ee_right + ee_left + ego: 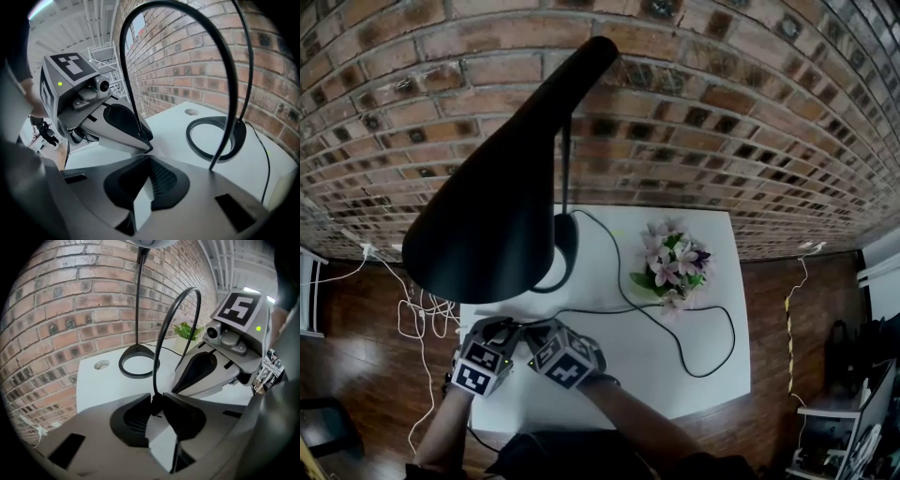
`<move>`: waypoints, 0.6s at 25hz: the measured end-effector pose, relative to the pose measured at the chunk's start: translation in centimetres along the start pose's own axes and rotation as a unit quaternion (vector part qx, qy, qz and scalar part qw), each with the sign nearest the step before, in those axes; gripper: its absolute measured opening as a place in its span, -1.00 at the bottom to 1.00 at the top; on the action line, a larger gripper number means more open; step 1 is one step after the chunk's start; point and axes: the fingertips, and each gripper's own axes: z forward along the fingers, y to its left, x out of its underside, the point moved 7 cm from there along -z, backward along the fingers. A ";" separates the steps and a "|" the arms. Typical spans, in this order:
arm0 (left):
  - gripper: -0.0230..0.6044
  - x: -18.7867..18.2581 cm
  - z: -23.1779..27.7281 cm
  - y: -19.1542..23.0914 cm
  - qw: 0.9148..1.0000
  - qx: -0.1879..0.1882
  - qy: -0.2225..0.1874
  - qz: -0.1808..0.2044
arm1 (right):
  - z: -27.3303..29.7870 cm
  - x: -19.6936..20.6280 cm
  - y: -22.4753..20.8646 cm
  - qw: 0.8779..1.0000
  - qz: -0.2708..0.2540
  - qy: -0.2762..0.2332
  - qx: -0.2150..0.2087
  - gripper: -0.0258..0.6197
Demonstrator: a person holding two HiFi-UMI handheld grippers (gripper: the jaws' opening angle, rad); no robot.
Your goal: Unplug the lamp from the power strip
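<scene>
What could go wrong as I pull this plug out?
The left gripper pinches the plug only at its jaw tips, so it may slip off. The cord runs past the flowers to the lamp; a hard yank could drag them. The right gripper sits close beside and could get bumped.
</scene>
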 end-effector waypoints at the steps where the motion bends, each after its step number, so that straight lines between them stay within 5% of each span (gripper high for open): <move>1: -0.66 0.1 0.0 0.0 1.000 -0.002 -0.002 -0.003 | 0.0 0.1 0.0 1.000 0.006 -0.002 -0.001 -0.95; 15: -0.68 -0.4 -0.2 0.2 0.999 -0.013 -0.009 -0.045 | 0.1 -0.2 -0.1 1.000 0.001 0.016 -0.003 -0.94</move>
